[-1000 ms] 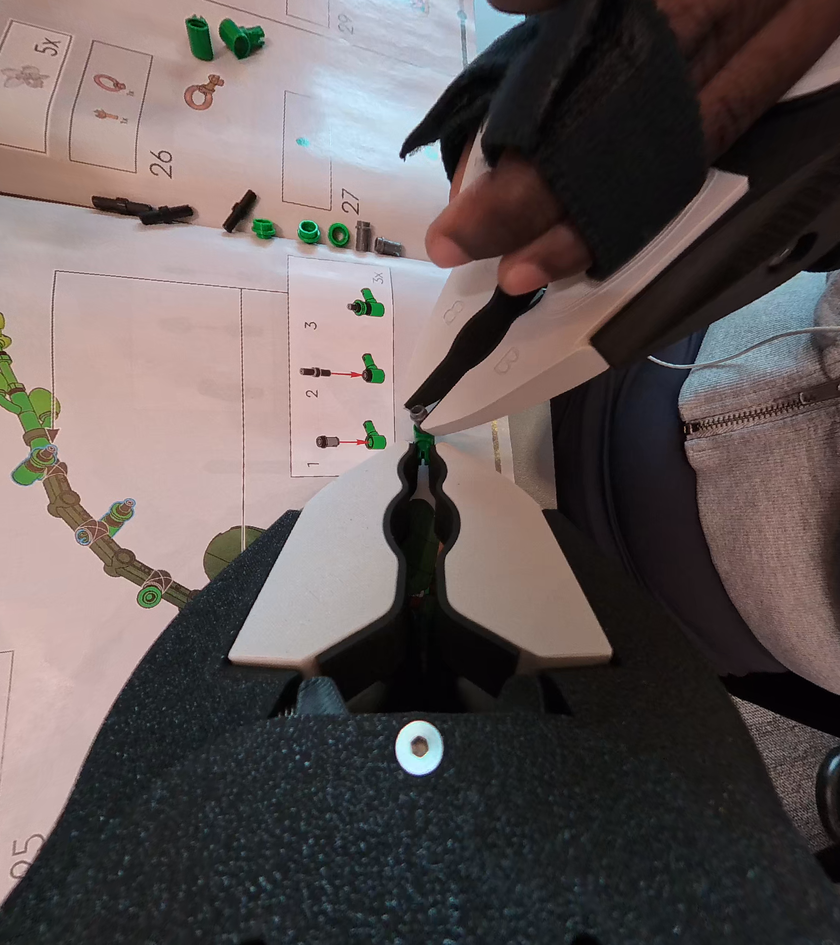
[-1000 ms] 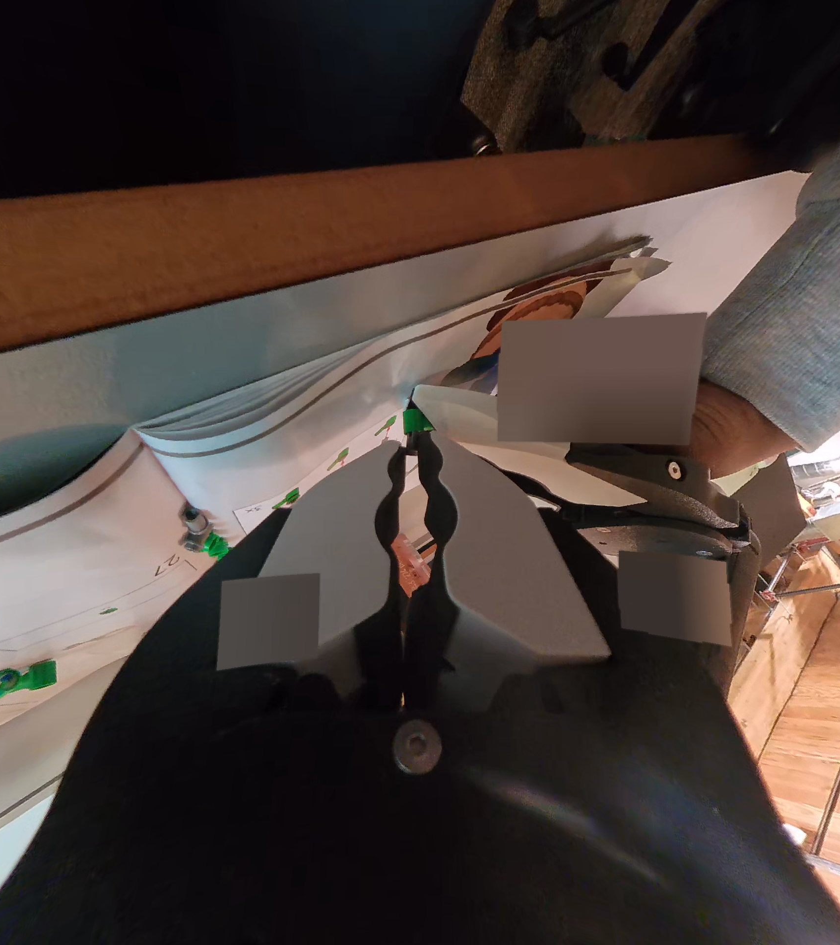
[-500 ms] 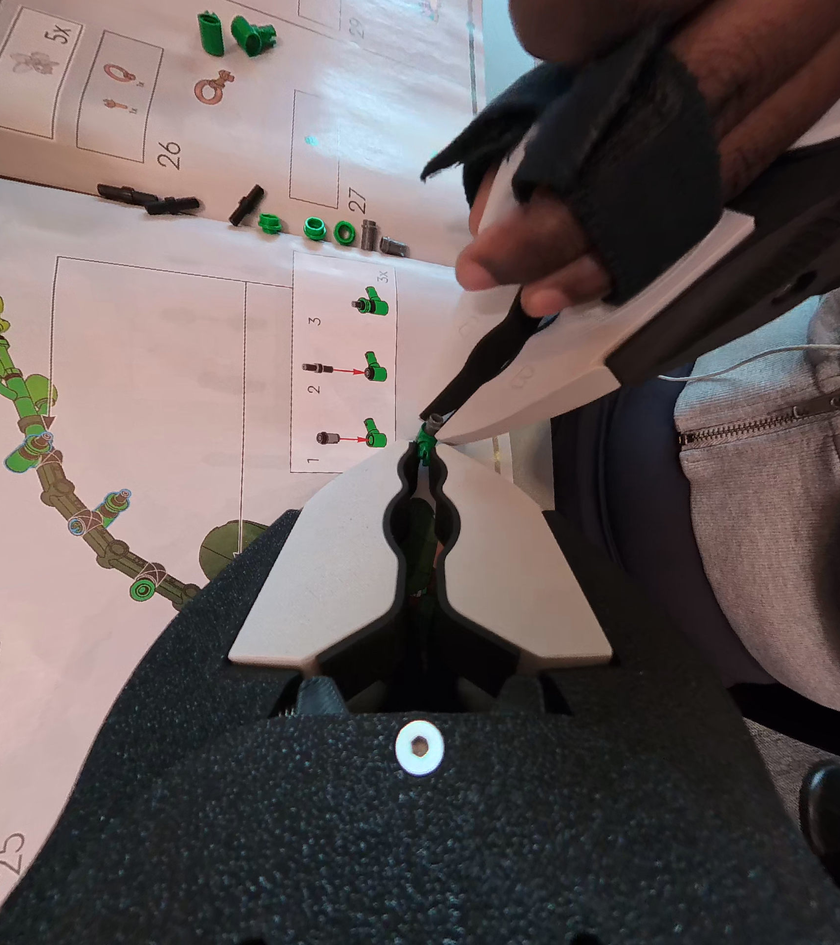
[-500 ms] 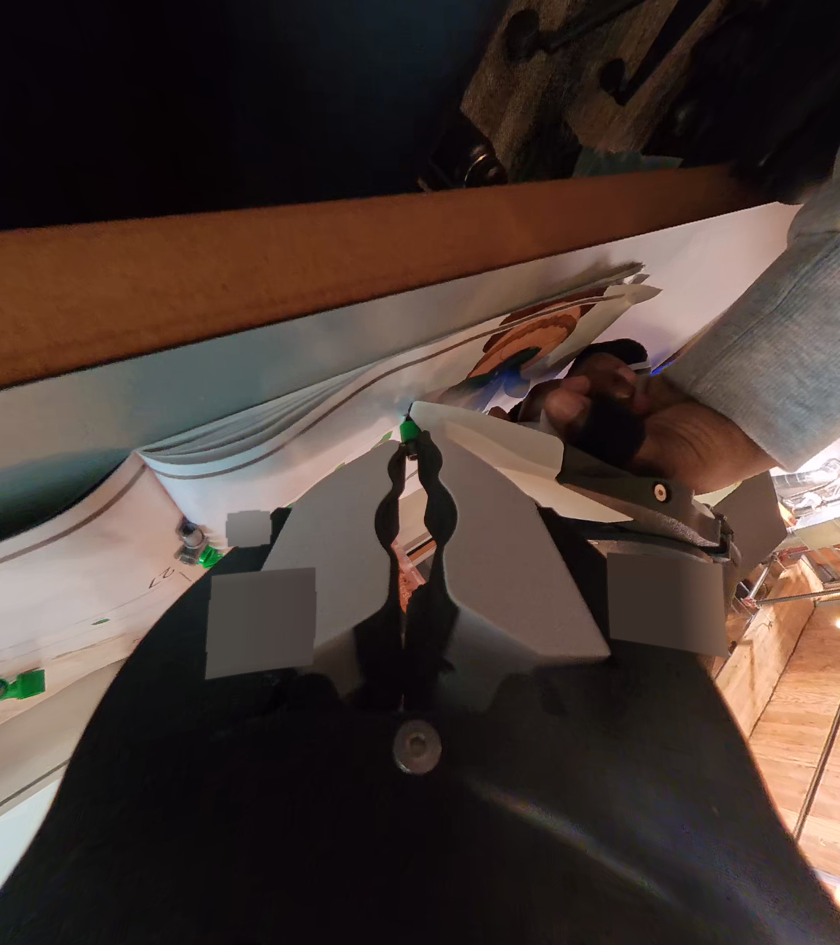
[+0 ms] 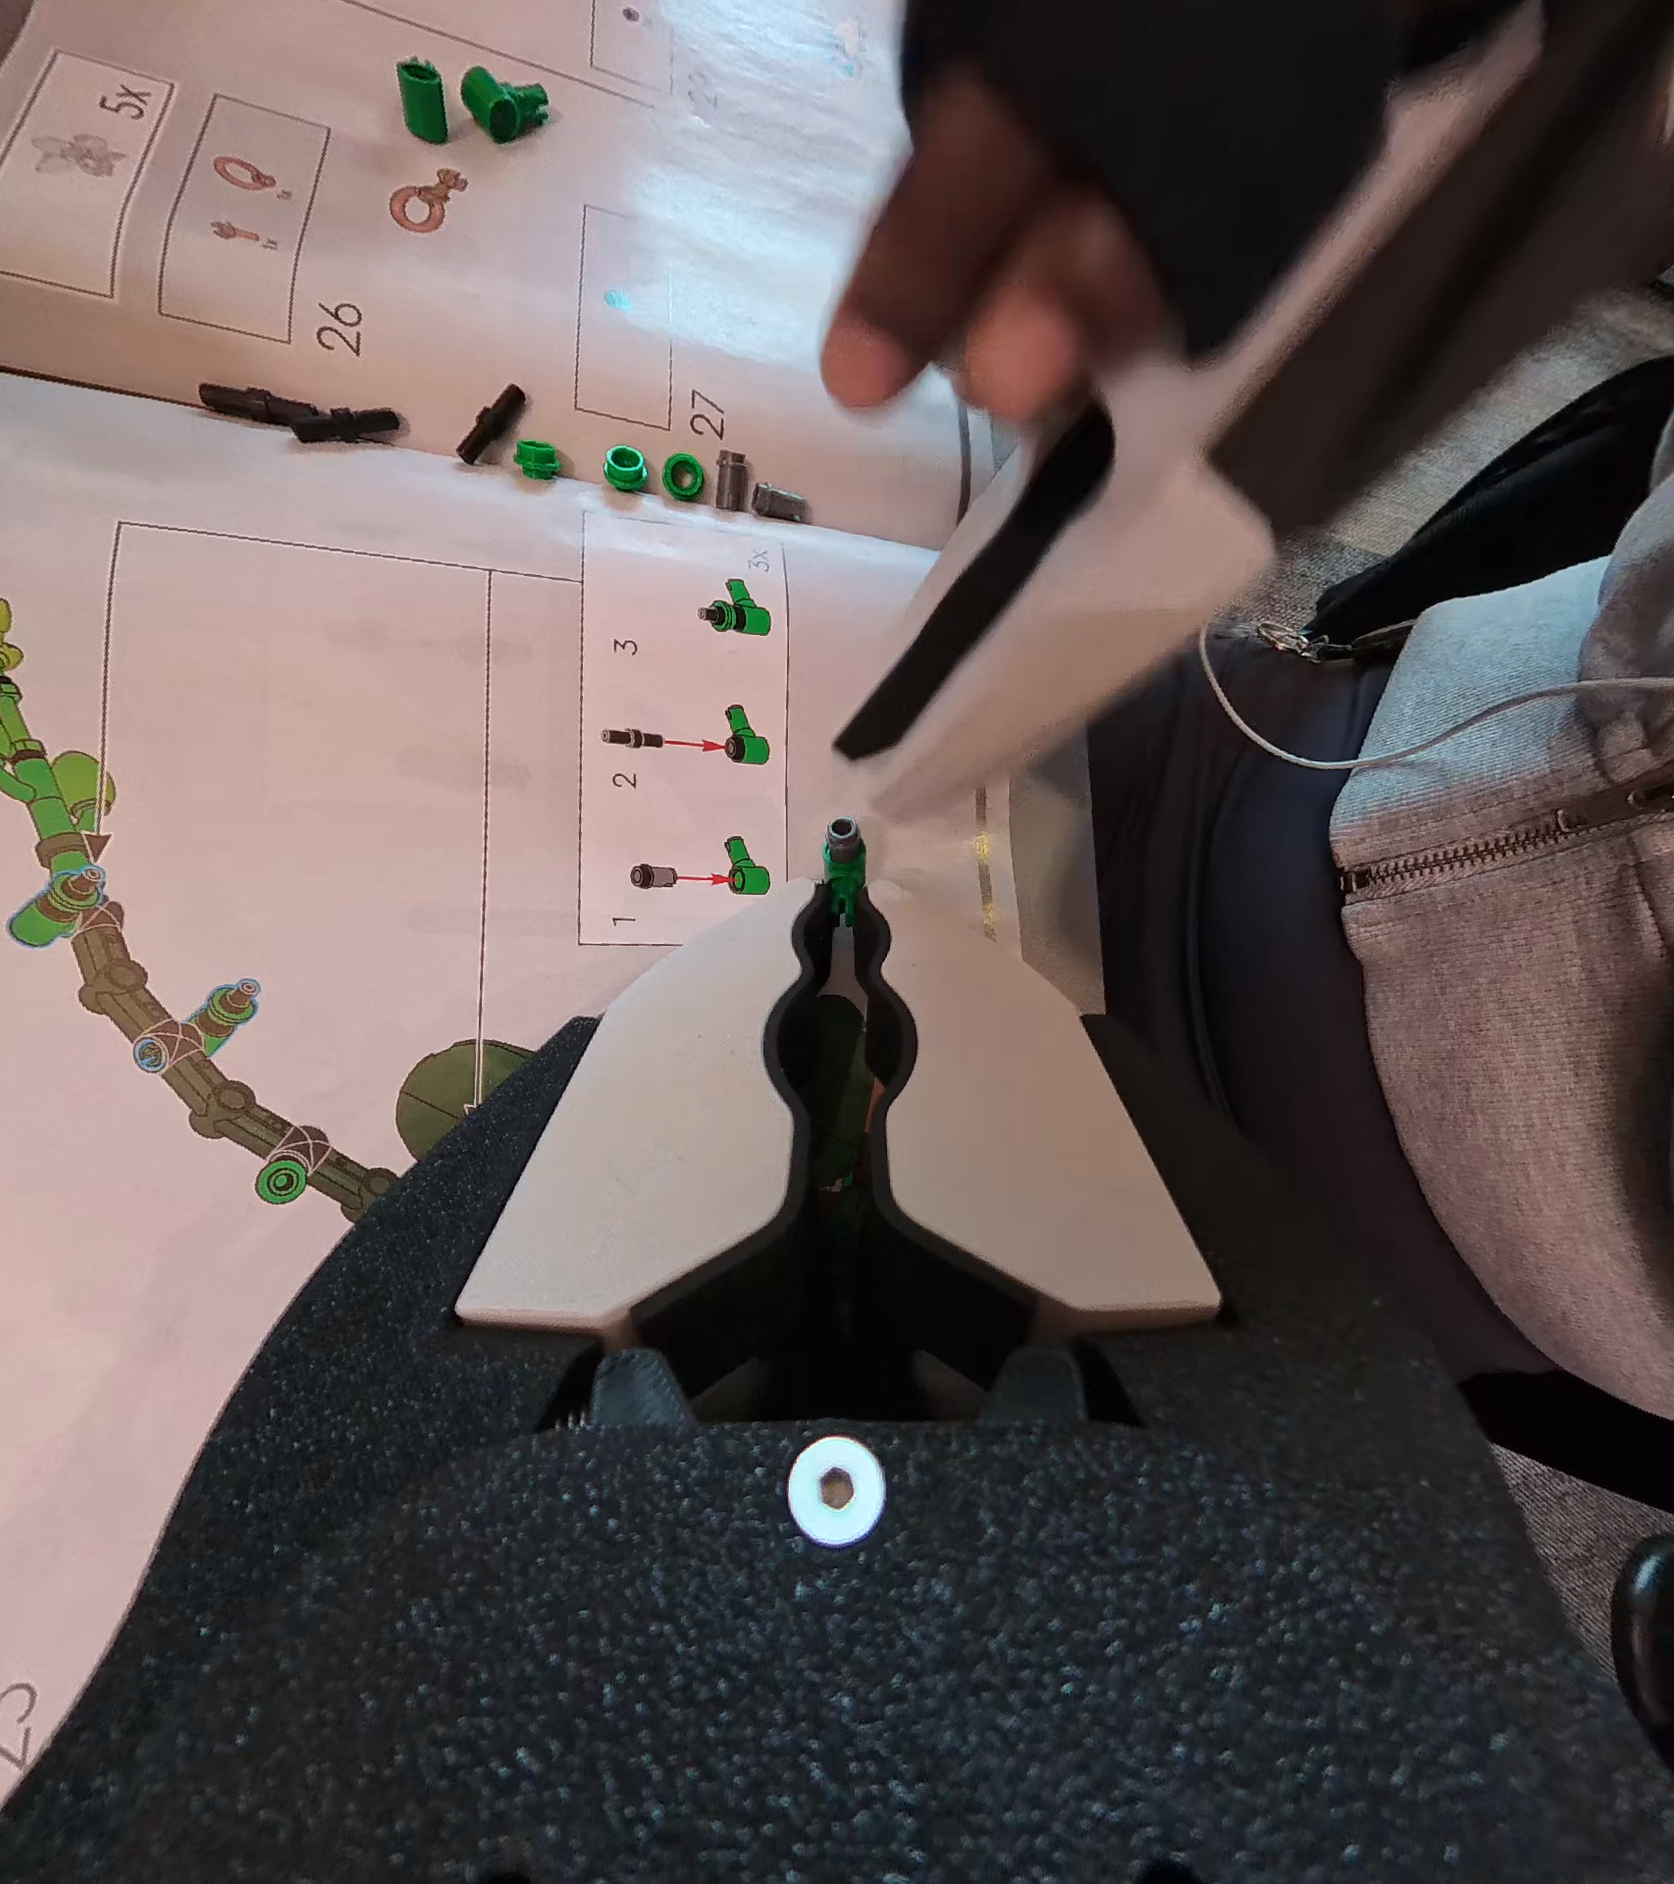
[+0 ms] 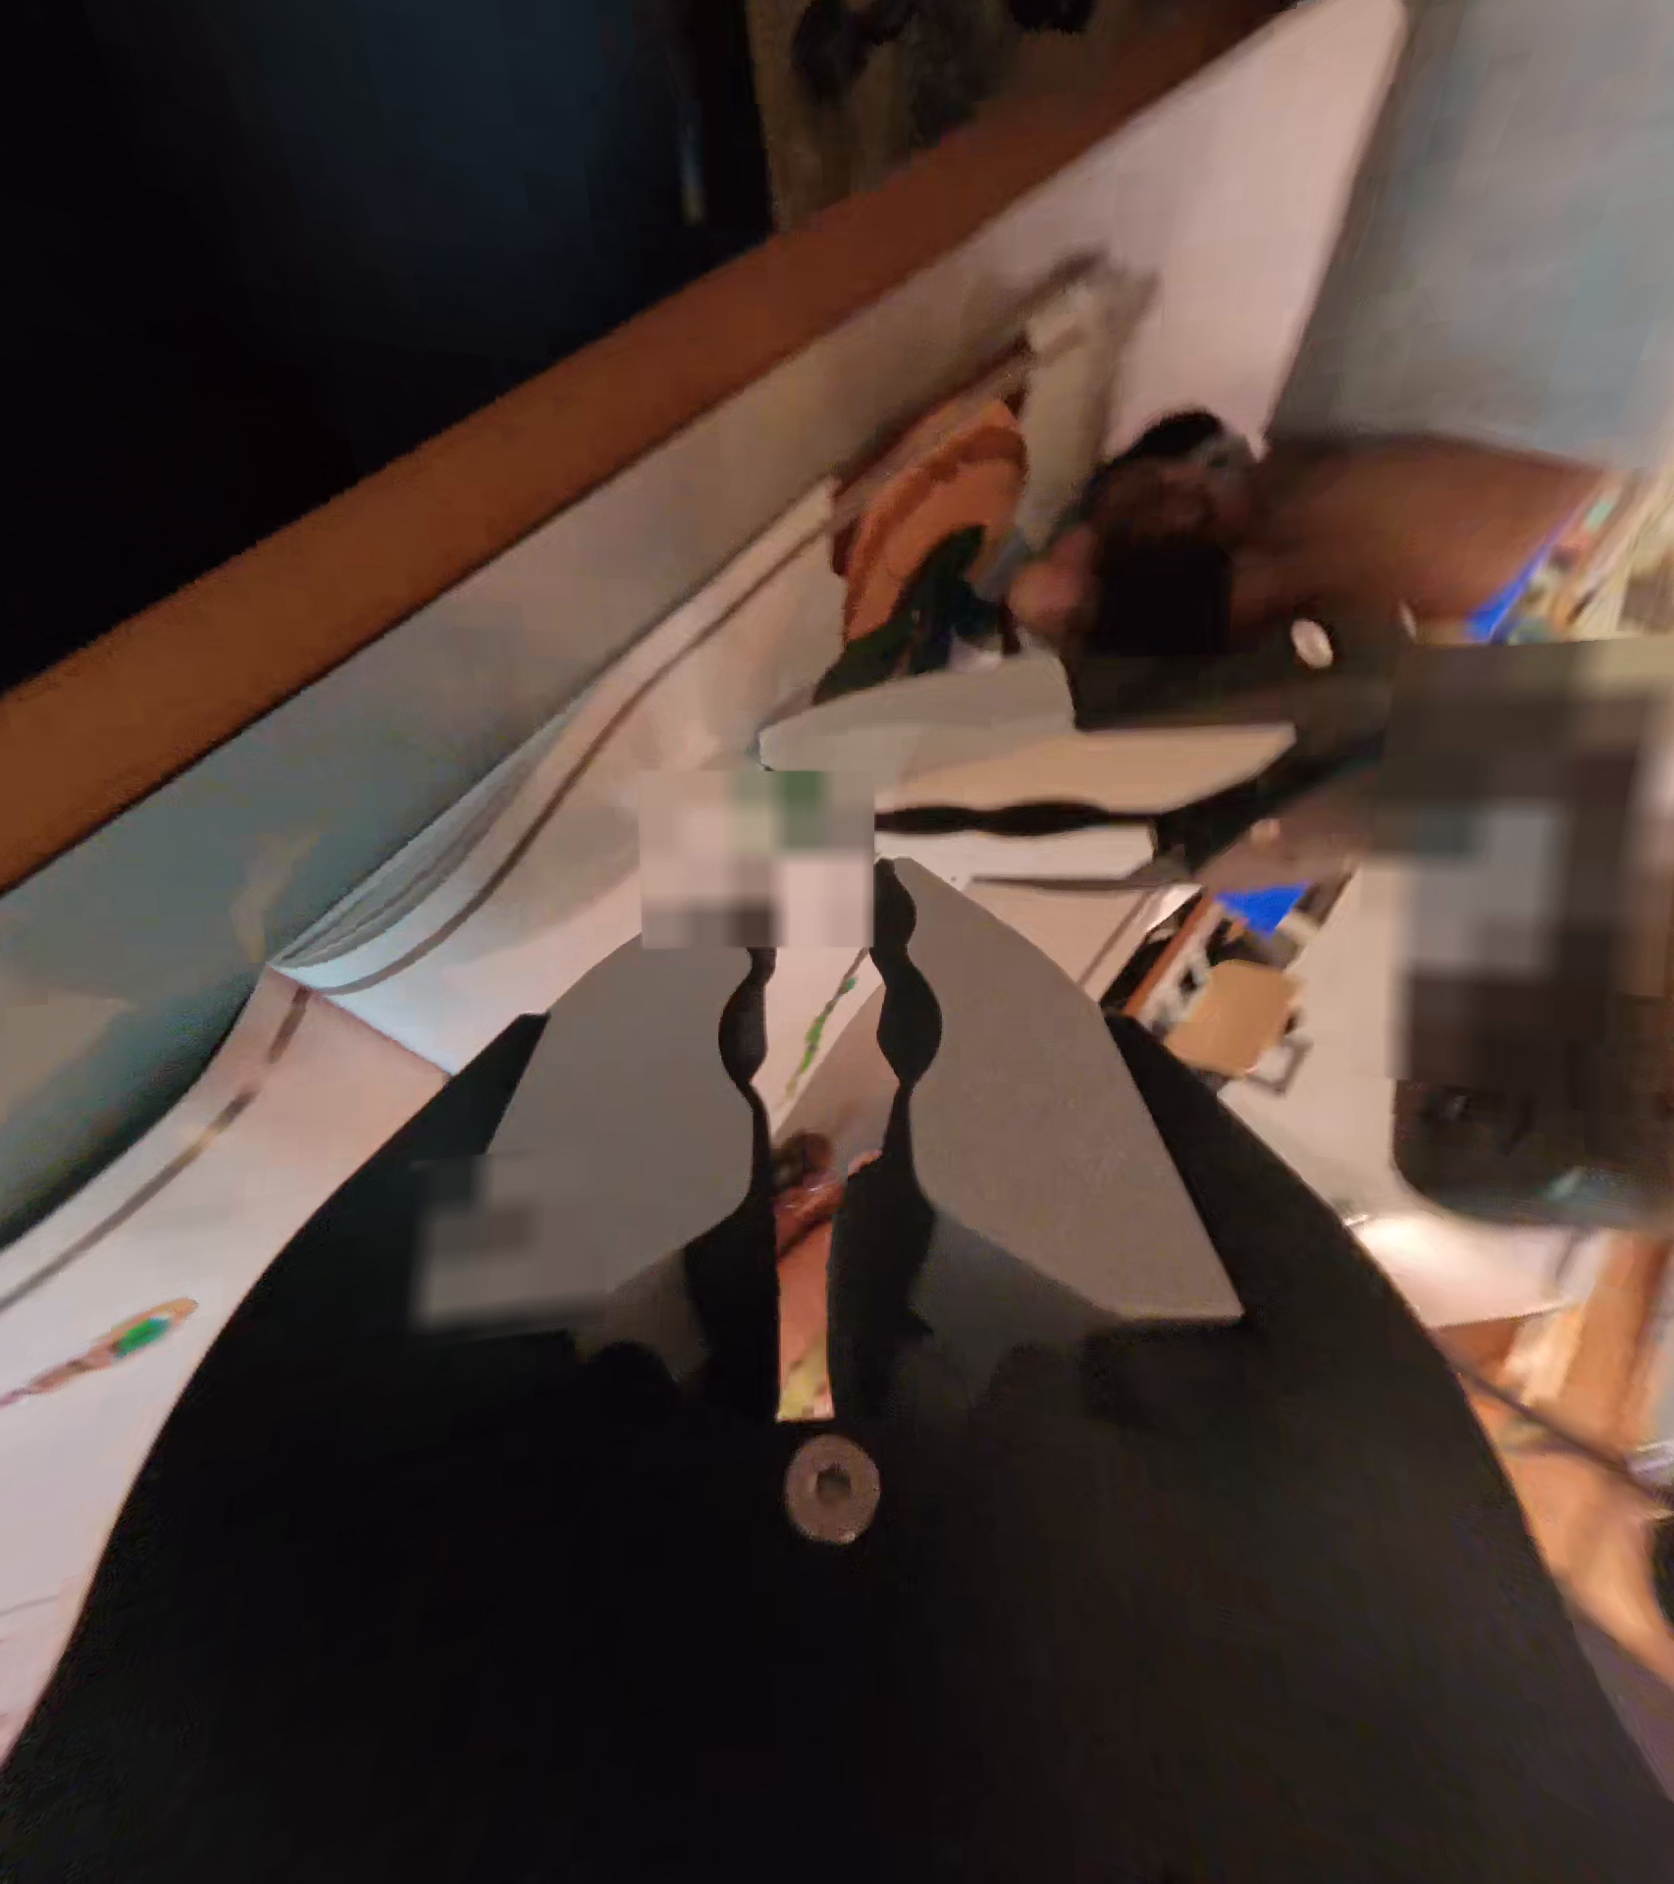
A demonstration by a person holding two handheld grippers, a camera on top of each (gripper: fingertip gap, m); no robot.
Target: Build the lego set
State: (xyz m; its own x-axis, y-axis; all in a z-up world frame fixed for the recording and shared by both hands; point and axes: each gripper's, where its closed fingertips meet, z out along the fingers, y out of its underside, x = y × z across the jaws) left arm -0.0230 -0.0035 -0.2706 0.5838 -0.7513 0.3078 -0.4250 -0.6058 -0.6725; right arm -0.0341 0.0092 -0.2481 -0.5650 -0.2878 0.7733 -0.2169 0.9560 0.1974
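Booklet [image 5: 323, 775] pages lie open across the tabletop, their outer margin at the near edge by the person's grey hoodie [image 5: 1567, 1019]. The left gripper [image 5: 841, 902] hangs over that near margin with its fingers clamped on a green connector [image 5: 845, 875], a grey pin [image 5: 842, 836] standing in the connector's top. The right gripper [image 6: 818, 918], blurred, is just above and apart from the pin; its fingers stand apart with nothing between them, and page shows through the gap. Along the booklet's fold sit loose parts: black pins [image 5: 303, 413], three green rings [image 5: 621, 467] and two grey pins [image 5: 756, 487]. Two green tubes [image 5: 466, 100] lie near the far page's edge.
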